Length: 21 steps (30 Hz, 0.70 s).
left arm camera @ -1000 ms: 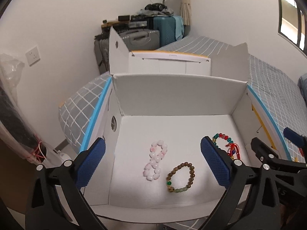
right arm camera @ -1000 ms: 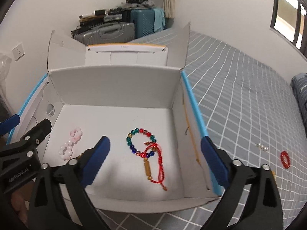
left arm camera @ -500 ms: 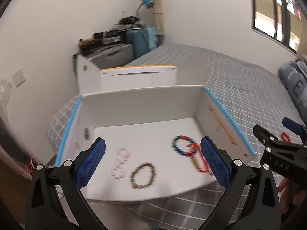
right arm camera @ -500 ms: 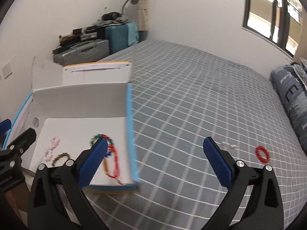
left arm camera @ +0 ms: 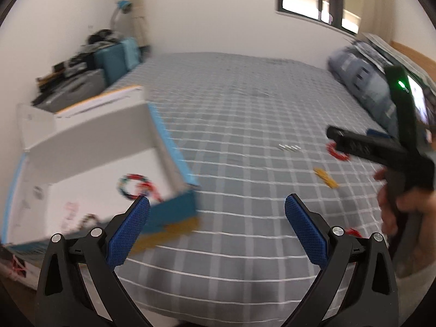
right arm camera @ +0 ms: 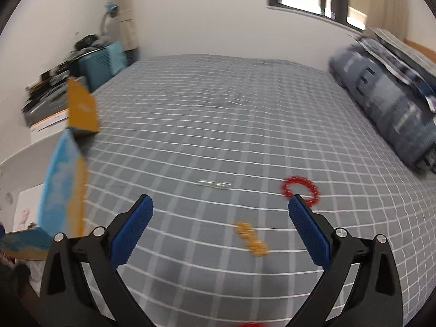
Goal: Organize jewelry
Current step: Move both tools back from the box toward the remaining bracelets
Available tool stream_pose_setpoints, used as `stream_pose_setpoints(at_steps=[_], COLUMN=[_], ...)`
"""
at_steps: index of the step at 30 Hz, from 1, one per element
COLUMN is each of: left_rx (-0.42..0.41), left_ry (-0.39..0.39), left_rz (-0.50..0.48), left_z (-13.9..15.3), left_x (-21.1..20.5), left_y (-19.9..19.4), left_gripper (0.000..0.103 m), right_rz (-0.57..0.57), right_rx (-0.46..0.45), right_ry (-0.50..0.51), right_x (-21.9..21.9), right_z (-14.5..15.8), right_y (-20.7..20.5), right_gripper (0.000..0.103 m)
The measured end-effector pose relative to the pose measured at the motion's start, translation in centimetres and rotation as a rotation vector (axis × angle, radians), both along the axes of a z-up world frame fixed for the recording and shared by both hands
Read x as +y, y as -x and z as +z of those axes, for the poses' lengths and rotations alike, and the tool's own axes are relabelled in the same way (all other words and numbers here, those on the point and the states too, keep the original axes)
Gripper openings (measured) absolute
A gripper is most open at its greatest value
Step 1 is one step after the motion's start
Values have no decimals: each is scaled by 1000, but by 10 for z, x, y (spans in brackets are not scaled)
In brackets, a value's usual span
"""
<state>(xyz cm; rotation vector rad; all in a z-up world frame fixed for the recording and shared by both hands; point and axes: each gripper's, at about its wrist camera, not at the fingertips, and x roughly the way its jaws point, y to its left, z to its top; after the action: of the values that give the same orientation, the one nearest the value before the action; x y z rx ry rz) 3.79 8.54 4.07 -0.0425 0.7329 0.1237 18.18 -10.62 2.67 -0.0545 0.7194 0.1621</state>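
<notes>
The white box with a blue rim sits at the left on the bed. Blurred inside it are a multicoloured bracelet with a red cord and a pink bracelet. On the grey checked bedspread lie a red bead bracelet, a yellow bead piece and a small pale bead strand. My right gripper hangs open above the bedspread, near the yellow piece and the red bracelet. My left gripper is open and holds nothing, right of the box corner.
In the left wrist view a hand holds the right gripper, partly covering the red bracelet. A folded blue-grey quilt lies at the far right. Suitcases stand by the wall beyond the box.
Both views have swung right, away from the box and over the bedspread. The loose jewelry on the bed has come closer. Both grippers have stayed open.
</notes>
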Motion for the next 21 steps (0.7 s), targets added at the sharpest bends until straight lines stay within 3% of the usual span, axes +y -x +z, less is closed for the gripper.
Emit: stream_pose_setpoints(at_steps=[8, 14, 21], left_rx=[72, 121, 169], left_ry=[31, 73, 57], left_rz=[-141, -205, -264], left_z=[-48, -88, -119], left_x=[-73, -109, -138], left_y=[-21, -30, -40], left_gripper=[97, 97, 97], right_rz=[-115, -165, -198], right_rx=[54, 97, 188], right_ry=[-48, -39, -25], right_x=[-71, -100, -122], right_z=[-38, -65, -96], right_y=[-45, -83, -126], right_gripper=[96, 96, 96])
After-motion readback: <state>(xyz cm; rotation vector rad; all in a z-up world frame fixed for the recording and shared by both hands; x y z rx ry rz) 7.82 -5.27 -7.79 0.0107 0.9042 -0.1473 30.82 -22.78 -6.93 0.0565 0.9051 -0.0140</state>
